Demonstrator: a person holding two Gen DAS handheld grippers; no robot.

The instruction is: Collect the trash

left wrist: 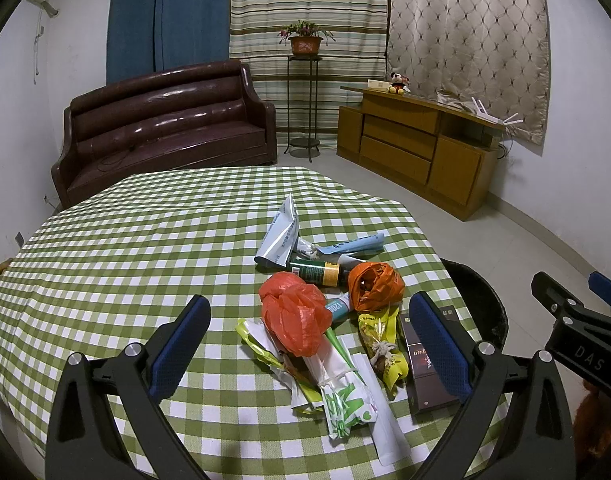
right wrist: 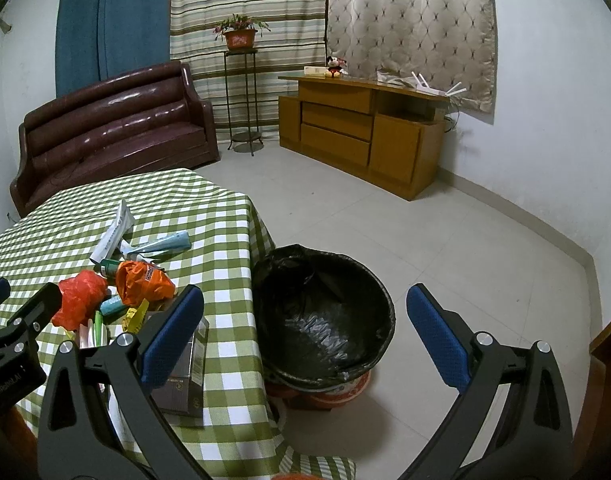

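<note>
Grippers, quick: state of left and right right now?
Left gripper: open, holding nothing, above the trash pile on the table.
Right gripper: open, holding nothing, over the black bin.

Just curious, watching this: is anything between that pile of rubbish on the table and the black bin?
Nothing visible. The trash pile lies near the table edge, and the black-lined bin stands open on the floor right beside that edge. Both grippers, left and right, are open and empty.
</note>
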